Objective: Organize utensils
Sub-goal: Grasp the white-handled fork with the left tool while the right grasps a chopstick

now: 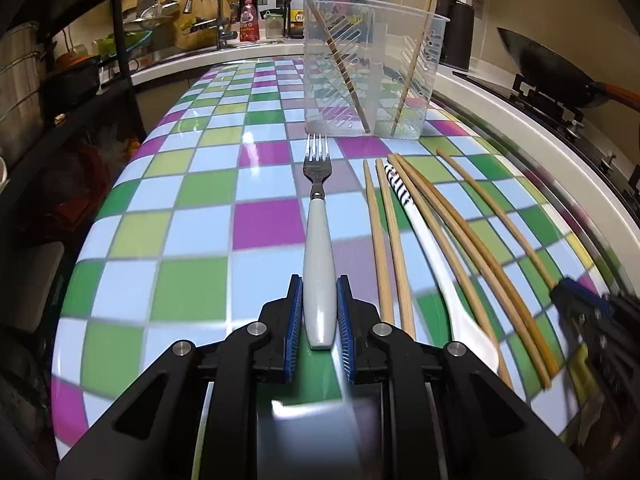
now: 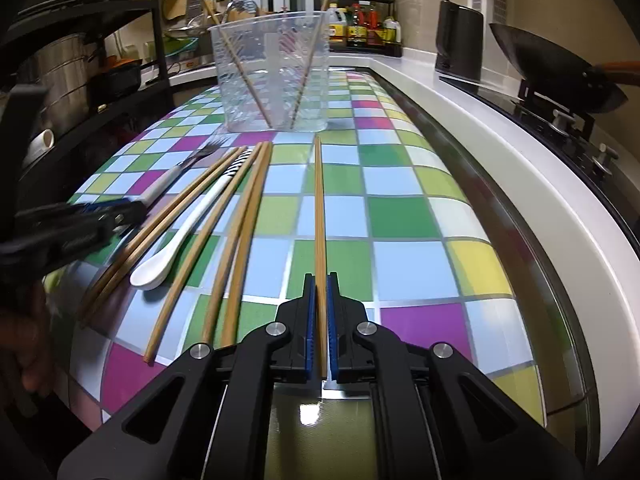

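White-handled metal fork (image 1: 318, 248) pinched in the left gripper (image 1: 319, 312) and one bamboo chopstick (image 2: 319, 216) pinched in the right gripper (image 2: 319, 320) both point lengthwise toward the clear plastic holder (image 1: 372, 68) at the far end of the desk (image 1: 200, 208).

Your fork (image 1: 316, 216) lies centre frame on the table (image 1: 200, 208), bin (image 1: 372, 68) behind it, two chopsticks (image 1: 340, 60) inside; spoon (image 1: 432, 240) and chopstick row (image 1: 452, 232) to its right.

Eight chopsticks (image 2: 320, 216), one fork (image 1: 318, 264), one spoon (image 2: 188, 232)
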Motion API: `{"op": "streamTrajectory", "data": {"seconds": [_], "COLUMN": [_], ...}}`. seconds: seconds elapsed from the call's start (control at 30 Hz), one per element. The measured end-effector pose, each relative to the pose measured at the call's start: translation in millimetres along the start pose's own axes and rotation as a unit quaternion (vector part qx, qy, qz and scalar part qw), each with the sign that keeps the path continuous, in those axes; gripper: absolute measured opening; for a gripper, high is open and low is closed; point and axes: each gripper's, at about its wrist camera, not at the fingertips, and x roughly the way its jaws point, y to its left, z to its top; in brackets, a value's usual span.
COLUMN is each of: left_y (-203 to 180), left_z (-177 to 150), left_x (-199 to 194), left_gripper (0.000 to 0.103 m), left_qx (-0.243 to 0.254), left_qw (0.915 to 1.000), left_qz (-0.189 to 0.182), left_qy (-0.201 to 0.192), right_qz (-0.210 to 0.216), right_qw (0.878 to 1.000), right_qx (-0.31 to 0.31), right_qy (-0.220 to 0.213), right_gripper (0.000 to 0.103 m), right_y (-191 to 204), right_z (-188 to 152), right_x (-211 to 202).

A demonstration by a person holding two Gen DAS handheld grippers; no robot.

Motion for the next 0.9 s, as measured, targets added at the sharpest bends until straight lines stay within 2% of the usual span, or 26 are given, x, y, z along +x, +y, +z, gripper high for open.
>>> {"op": "streamTrajectory", "data": {"seconds": [0.2, 0.9], "left_y": [-1, -4], "left_z": [-26, -23], "left_x": [-21, -17], "left_gripper": [0.018, 0.018], "left_qx": [0.008, -0.002], "left_qw": [0.9999, 0.9996], "left_qz": [0.004, 0.018], "left_qy": [-0.015, -0.022], "right_qz": [-0.016, -0.021], "right_qw": [1.0, 1.0], "right_qx": [0.011, 0.008], "right_qy": [-0.006, -0.004], "right_gripper": [0.006, 0.007], "right_y": [-4, -6], "right_z": [0, 2], "right_x": [2, 4]}}
